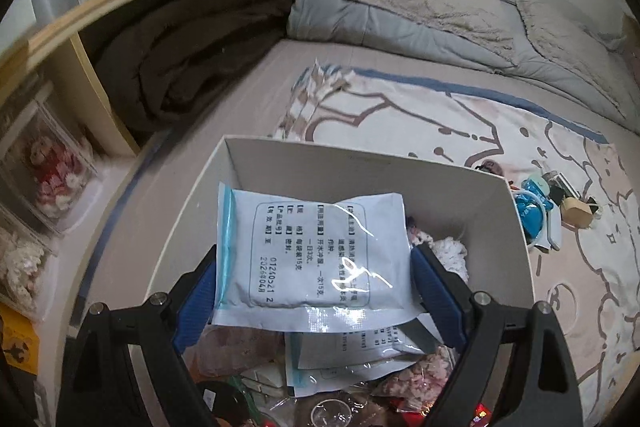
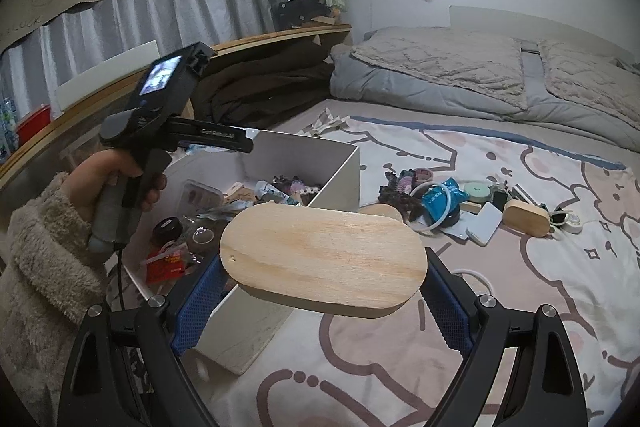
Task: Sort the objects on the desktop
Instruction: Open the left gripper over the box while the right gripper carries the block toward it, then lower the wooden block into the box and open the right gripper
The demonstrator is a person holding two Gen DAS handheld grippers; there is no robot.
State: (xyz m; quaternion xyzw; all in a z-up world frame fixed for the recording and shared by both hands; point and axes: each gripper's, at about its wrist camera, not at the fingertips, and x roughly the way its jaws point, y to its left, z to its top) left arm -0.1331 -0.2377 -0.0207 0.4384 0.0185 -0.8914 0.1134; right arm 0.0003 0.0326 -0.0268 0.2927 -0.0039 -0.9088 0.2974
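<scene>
My left gripper (image 1: 314, 291) is shut on a white and blue medicine sachet (image 1: 312, 255) and holds it above the open white box (image 1: 516, 227). The box holds more sachets, snack packets and small items. My right gripper (image 2: 322, 283) is shut on an oval wooden box (image 2: 324, 259) and holds it above the bed, just right of the white box (image 2: 340, 171). The left gripper's body (image 2: 168, 123), held in a hand, shows over that box in the right wrist view.
A pile of small objects lies on the patterned bedsheet right of the box: a blue packet (image 2: 438, 197), a second wooden box (image 2: 526, 217), a white phone-like item (image 2: 486, 223), dark hair accessories (image 2: 400, 189). Folded grey bedding (image 2: 460, 75) lies at the back. A wooden shelf (image 1: 92, 83) runs along the left.
</scene>
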